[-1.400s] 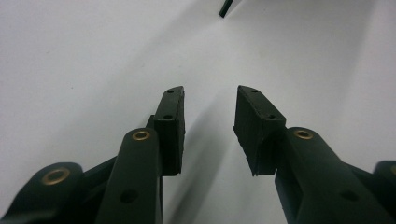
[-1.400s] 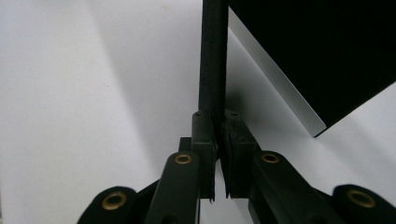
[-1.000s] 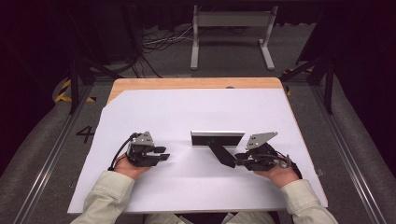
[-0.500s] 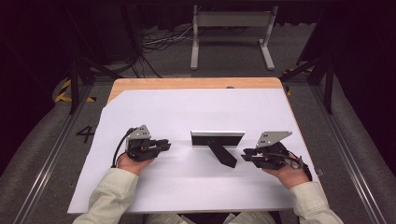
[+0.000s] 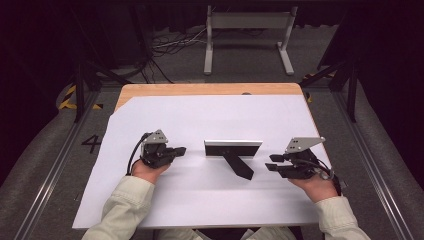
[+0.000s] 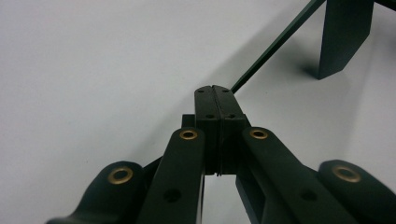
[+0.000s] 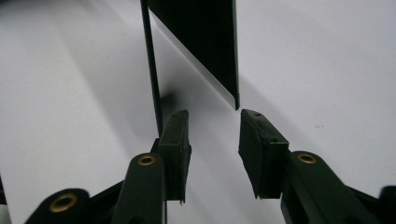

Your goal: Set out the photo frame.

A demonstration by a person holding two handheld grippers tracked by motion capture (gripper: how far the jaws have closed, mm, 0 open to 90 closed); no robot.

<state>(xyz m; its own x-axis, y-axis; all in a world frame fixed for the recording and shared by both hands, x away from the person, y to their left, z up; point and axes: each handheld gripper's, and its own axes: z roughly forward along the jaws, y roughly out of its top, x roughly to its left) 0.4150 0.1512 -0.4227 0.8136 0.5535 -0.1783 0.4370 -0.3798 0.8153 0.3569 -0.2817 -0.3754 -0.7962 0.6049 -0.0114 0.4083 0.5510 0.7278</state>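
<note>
A black flat panel stands upright at the middle of the white sheet, propped by a black leg that slants toward me. My left gripper rests on the sheet left of the panel, jaws pressed together on nothing. In the left gripper view the shut left gripper points at the panel's thin edge, with the leg beyond. My right gripper sits right of the leg, apart from it. The right gripper has just been opening, with nothing between its jaws; the leg's tip lies just ahead.
The white sheet covers most of a wooden table. A white metal stand and cables lie on the dark floor beyond. Black frame bars flank the table on both sides.
The left gripper's jaws have closed from wide open to shut. The right gripper has drawn back to the right, off the panel's leg, and its jaws have parted.
</note>
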